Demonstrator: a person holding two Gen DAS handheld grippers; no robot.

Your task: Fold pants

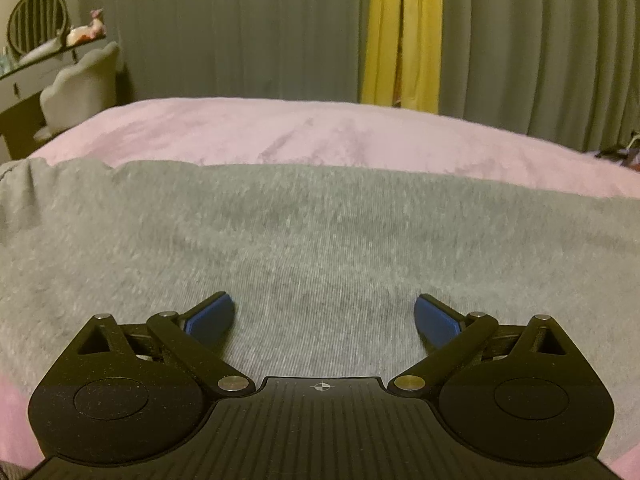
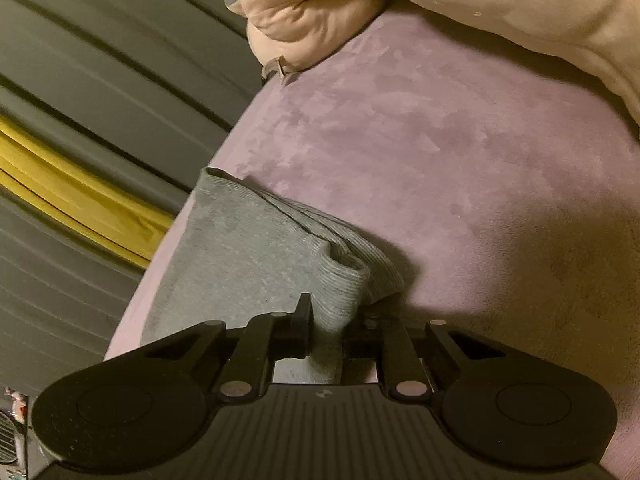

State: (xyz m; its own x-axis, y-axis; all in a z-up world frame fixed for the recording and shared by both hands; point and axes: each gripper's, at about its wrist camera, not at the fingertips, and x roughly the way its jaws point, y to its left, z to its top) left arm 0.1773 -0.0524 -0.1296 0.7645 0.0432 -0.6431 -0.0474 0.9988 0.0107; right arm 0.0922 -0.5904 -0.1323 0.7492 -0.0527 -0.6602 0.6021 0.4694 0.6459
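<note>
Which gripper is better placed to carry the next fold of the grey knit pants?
Right. The right gripper is shut on a bunched edge of the grey knit pants, lifted off the pink plush bedspread. The left gripper is open over flat cloth, gripping nothing, so it would probably need a grasp first.

Dim, warm indoor light; both views grainy and soft; fisheye bends the curtains [image 1: 540, 48] at the edges; shadow falls on the bed [image 2: 540, 272] beside the gripper.

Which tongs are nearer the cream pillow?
Right. The right tongs, shut on the grey pants, face the cream pillow; the left tongs, open over the pants, see none.
</note>
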